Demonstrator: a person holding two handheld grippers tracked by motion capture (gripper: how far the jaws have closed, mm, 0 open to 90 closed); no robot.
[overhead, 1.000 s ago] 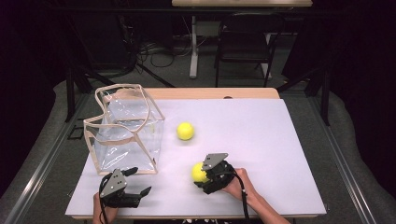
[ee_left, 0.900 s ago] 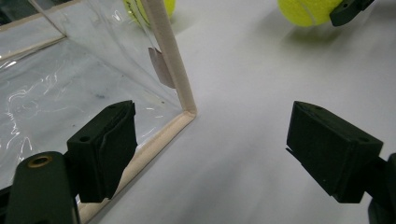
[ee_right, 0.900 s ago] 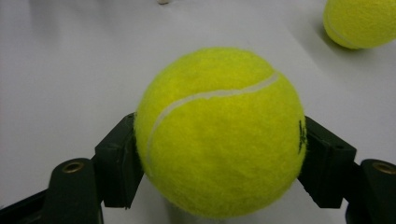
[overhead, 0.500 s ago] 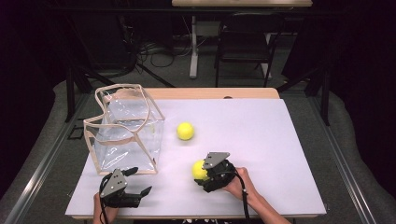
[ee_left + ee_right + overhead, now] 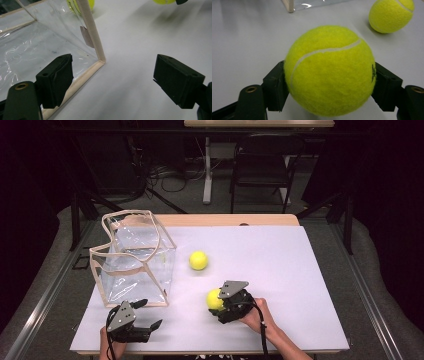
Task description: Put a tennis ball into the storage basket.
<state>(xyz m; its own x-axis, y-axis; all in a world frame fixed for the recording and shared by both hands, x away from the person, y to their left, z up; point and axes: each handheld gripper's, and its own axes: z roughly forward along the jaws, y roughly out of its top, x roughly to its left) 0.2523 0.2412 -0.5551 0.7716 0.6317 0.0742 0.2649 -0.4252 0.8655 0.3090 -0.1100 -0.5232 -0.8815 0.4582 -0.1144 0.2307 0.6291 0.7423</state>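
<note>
The table carries a clear plastic bin at its left, standing open-topped; it appears empty, though glare on its walls leaves that uncertain. Judged from this, the work of getting balls into the bin is at its start: none is in. One tennis ball sits near the front edge, clamped between the jaws of the right gripper. The second ball lies free, farther back, just right of the bin. The left gripper rests at the bin's near corner, jaws wide apart and holding nothing.
</note>
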